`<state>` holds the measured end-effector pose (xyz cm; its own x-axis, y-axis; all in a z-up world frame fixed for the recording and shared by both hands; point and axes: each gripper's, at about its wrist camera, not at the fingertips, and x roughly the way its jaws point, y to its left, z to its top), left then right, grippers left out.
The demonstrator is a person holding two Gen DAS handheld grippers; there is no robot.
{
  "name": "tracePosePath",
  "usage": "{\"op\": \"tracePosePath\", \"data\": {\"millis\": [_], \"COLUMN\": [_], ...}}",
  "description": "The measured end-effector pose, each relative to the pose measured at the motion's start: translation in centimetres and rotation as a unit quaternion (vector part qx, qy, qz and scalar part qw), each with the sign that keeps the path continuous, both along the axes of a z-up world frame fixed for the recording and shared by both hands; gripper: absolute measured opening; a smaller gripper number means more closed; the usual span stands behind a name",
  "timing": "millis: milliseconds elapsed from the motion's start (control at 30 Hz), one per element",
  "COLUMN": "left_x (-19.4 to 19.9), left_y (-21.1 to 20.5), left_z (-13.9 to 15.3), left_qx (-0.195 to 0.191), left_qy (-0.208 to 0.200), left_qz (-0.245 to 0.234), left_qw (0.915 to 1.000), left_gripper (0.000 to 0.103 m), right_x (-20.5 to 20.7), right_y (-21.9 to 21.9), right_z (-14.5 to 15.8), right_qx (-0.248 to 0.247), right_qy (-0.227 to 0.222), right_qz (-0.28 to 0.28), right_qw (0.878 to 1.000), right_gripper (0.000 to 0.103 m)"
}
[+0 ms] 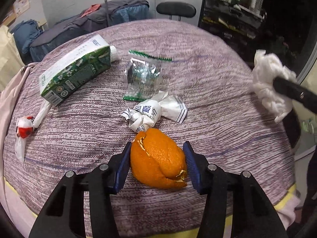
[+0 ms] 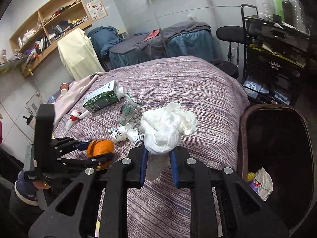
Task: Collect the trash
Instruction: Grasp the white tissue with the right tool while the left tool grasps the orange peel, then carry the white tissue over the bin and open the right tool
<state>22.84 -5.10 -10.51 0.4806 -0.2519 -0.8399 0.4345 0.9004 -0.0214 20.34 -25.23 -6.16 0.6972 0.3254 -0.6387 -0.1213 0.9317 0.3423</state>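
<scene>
Meanwhile, the left gripper was down on the purple-striped bedspread, near its front edge, with the orange peel between its blue pads. The left pad lay against the peel's side and the right pad met it low down; whether they truly pressed on it I could not tell.

The right gripper was lifted over the right side of the bed, its fingers clamped on a crumpled white tissue wad that bulged out above the tips, a loose flap hanging below between the pads. Just beside the bed's right edge stood a dark brown trash bin, with a scrap of printed paper lying at its bottom.

On the bedspread, a twisted white wrapper with blue lettering touched the peel's far end. Beyond it lay a clear plastic bag with green trim, and toward the left edge a green and white carton lay on its side, its white cap pointing toward the middle. Nearer the left front corner lay a red and white plastic wrapper, one twisted end reaching to the carton's base.

A person's cuffed sleeve showed behind the left gripper.
</scene>
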Motion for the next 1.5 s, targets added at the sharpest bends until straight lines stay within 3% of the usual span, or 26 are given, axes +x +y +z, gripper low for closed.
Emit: {"op": "tracePosePath", "data": {"millis": [333, 800, 1133, 1500], "left_x": [-3.8, -6.4, -7.9, -8.7], "left_y": [-0.9, -8.5, -13.5, -17.8], "left_z": [4.3, 5.0, 5.0, 4.3], "left_qx": [-0.088, -0.137, -0.147, -0.145], "left_qy": [-0.073, -0.073, -0.067, -0.055], "left_qz": [0.011, -0.063, -0.107, -0.132], "left_qw": [0.9934, 0.9859, 0.9809, 0.9791], "left_gripper": [0.051, 0.051, 0.051, 0.051], "right_x": [-3.7, -9.2, -12.2, -11.7], "right_y": [-3.6, -11.9, -16.8, -18.6], "right_z": [0.7, 1.0, -1.2, -4.9], "right_qx": [0.015, 0.007, 0.009, 0.020], "right_qy": [-0.028, -0.046, -0.026, 0.014], "right_qz": [-0.045, -0.145, -0.198, -0.213], "right_qw": [0.998, 0.988, 0.980, 0.977], "right_gripper": [0.021, 0.021, 0.021, 0.021]}}
